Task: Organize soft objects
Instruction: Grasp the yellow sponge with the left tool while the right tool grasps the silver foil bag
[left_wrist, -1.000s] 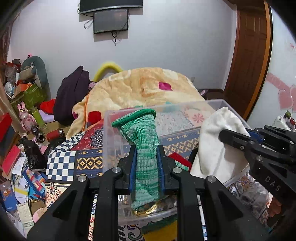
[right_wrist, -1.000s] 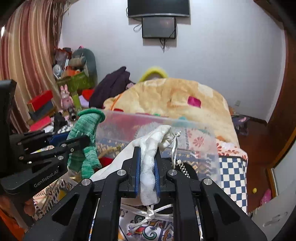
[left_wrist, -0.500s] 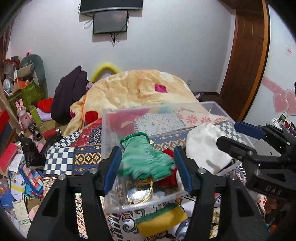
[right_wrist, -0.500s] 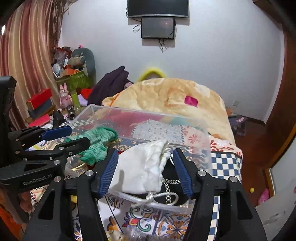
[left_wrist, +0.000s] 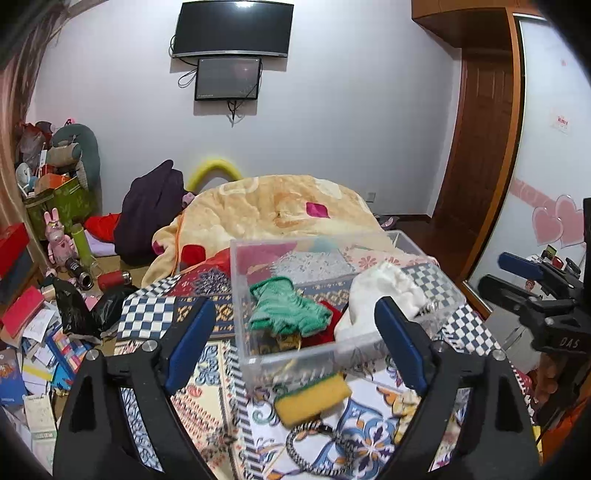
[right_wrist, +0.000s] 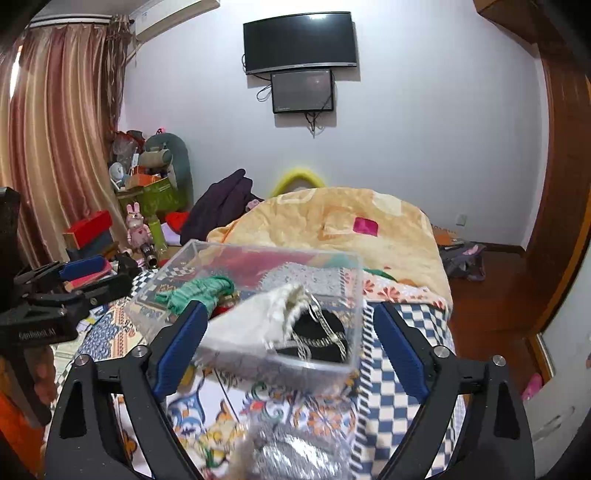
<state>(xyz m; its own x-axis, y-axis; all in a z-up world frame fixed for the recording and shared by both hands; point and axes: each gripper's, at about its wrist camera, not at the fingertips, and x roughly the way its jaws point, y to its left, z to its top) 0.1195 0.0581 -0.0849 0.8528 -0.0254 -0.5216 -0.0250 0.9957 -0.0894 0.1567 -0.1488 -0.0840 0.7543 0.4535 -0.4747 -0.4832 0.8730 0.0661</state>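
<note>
Sponge (left_wrist: 312, 397) lies before the clear bin (left_wrist: 295, 358), both grippers (left_wrist: 295, 347) (right_wrist: 290, 345) spread wide, holding nothing.

Ahead of you a curved TV (left_wrist: 232, 28) hangs on the white wall with a smaller screen (left_wrist: 227, 78) just below it. A peach blanket (left_wrist: 273, 210) heaps on the bed, a dark purple garment (left_wrist: 147, 210) beside it, and a pink bunny toy (left_wrist: 57, 236) stands at left.
</note>
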